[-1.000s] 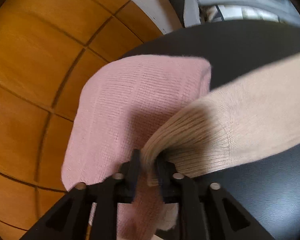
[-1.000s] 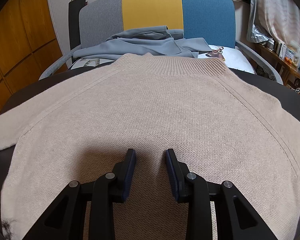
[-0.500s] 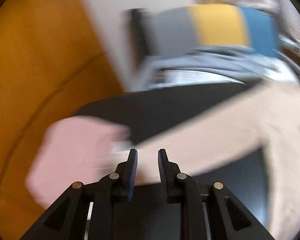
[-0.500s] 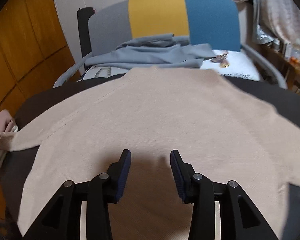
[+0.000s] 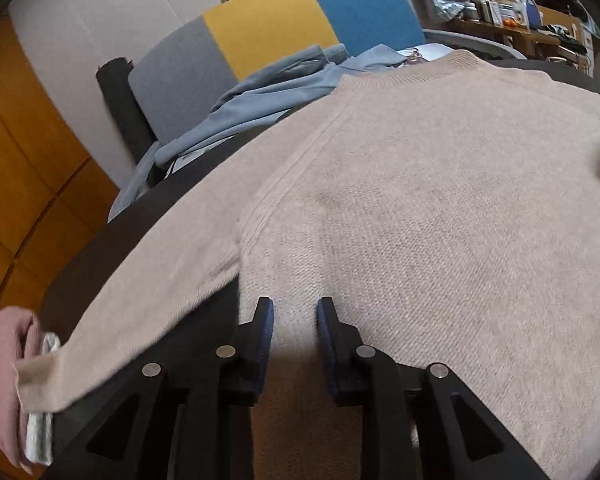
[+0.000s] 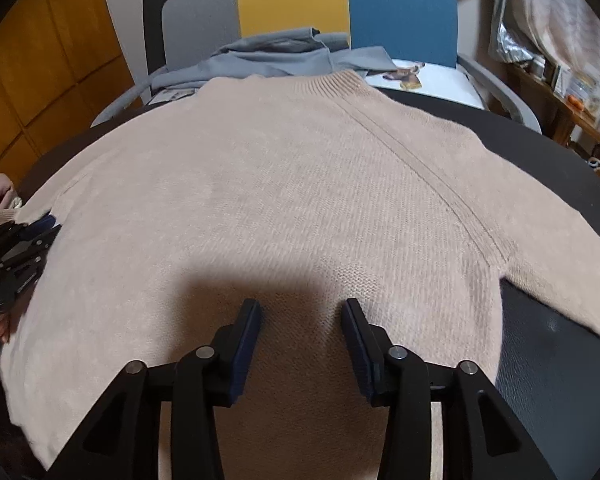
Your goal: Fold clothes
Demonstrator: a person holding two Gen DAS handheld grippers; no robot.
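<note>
Knit: beige sweater [image 6: 284,208] spread flat on the dark bench [image 6: 560,360], collar toward the striped chair [image 6: 300,0], both sleeves out sideways.
Handling: likely soft, light, floppy; stretches if dragged.
Hold: pinch a cuff [image 5: 40,384] or the hem.
Left claw [image 5: 294,316]: released, above the sweater's left side.
Right claw [image 6: 300,320]: released, over the sweater's lower middle.

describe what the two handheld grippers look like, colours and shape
Both the left gripper and right gripper are matte black, with angular triangular cut-out linkages, round silver pivot pins, and two slim jaws lined with dark blue pads. No cables or markings show.
</note>
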